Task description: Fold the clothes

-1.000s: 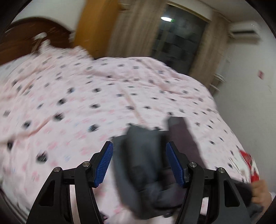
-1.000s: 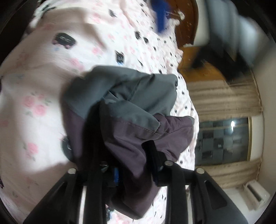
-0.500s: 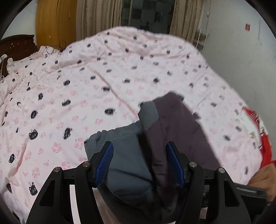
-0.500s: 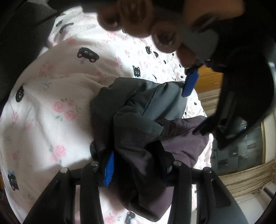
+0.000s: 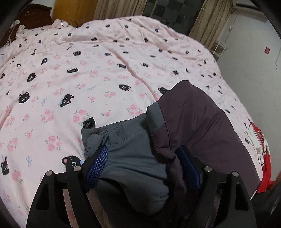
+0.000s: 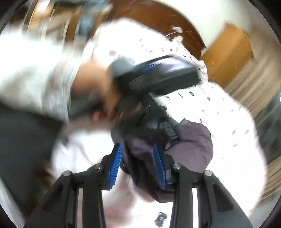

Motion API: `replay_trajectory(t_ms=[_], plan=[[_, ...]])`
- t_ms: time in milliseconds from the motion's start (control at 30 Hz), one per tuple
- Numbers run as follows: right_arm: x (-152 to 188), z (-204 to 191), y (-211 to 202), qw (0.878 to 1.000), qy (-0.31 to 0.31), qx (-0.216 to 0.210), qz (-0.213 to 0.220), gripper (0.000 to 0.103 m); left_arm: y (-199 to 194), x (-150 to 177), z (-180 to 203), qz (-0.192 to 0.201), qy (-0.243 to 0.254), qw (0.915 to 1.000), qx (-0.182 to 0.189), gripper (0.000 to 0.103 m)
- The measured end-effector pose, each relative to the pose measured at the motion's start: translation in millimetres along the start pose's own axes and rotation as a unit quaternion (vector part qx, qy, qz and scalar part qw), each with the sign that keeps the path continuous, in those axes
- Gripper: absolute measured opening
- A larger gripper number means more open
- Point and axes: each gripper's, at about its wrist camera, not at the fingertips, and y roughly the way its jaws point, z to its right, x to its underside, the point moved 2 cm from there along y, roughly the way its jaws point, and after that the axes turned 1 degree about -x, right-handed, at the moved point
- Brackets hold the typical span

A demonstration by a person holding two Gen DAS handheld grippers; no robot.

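A crumpled garment, part grey (image 5: 130, 149) and part purple (image 5: 198, 119), lies on the pink cat-print bedcover (image 5: 87, 84). My left gripper (image 5: 142, 150) straddles its near end. Its jaws are opening, the cloth bunched loosely between the blue pads (image 5: 98, 163). The right wrist view is blurred. There my right gripper (image 6: 137, 146) has the purple cloth (image 6: 193, 145) between its blue pads (image 6: 115, 164), and its jaws are closing on it. A hand (image 6: 94, 91) holds the left gripper's black body (image 6: 158, 75) above the garment.
A red and white garment (image 5: 261, 154) lies at the bed's right edge. Behind the bed are a dark headboard (image 5: 35, 19), an orange wooden wardrobe (image 5: 73, 10) and curtains (image 5: 209, 19) beside a dark window. A white wall (image 5: 254, 57) runs along the right.
My left gripper has come lower over the bed and its jaws stand wider. My right gripper has swung up and rolled, still with the purple cloth; its view now blurs past the hand.
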Motion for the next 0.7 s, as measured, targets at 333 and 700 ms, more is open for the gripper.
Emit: replay_trajectory(t_ms=[333,700], plan=[[-2,130,48,0.950,0.298,-0.090,-0.025,0.041,6,8,-11,0.019,-0.021,0.9994,0.022,0.079],[51,82,102,0.913,0.391,-0.089,-0.075,0.040,20,13,-10,0.009,-0.004,0.9999,-0.009,0.076]])
